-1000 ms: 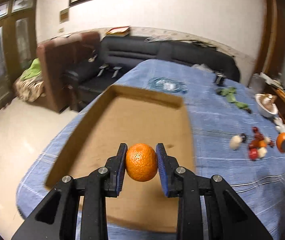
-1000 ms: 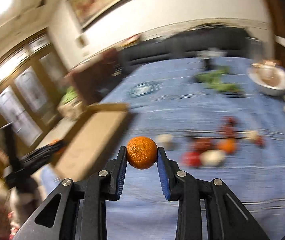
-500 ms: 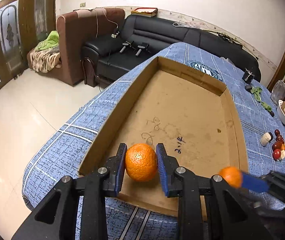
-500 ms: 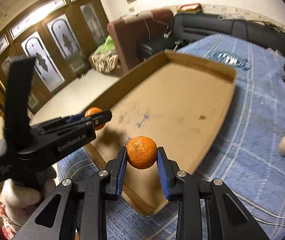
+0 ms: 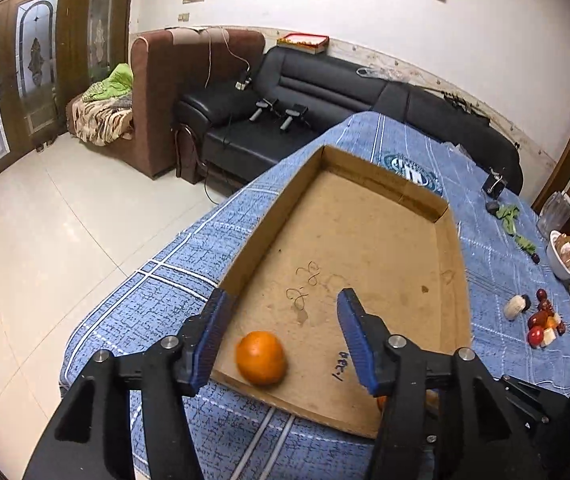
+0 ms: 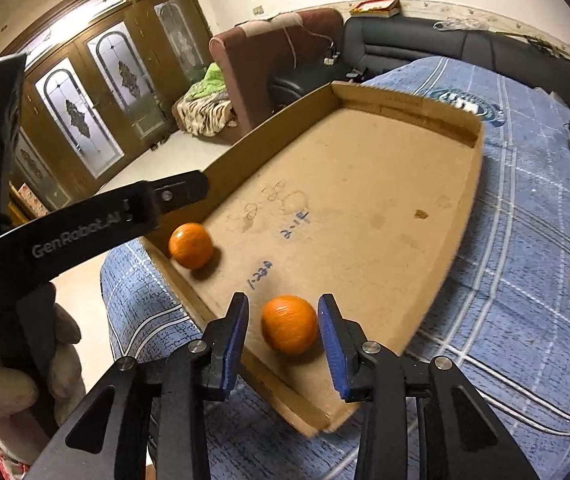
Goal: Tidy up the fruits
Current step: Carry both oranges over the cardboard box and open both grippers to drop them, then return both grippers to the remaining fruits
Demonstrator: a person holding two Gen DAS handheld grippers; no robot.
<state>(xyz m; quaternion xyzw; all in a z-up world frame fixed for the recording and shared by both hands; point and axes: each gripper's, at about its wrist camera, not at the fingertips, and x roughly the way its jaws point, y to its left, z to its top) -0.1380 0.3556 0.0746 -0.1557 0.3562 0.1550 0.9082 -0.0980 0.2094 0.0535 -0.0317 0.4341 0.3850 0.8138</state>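
Note:
A shallow cardboard tray (image 5: 365,168) lies on the blue checked tablecloth; it also shows in the right wrist view (image 6: 405,100). My left gripper (image 5: 281,336) is open above the tray's near left corner, and an orange (image 5: 261,357) lies on the tray floor between its fingers, free of them. My right gripper (image 6: 283,338) is open over the near right corner, with a second orange (image 6: 289,323) on the tray floor between its pads. The first orange (image 6: 191,245) and the left gripper's black arm (image 6: 85,228) show in the right wrist view.
Several small fruits and a pale round item (image 5: 541,322) lie on the cloth to the right of the tray. A white bowl (image 5: 561,254) and green leaves (image 5: 511,216) lie farther back. Sofas stand beyond the table's far edge.
Both grippers have opened and let go of their oranges, which now lie on the tray floor near its front edge.

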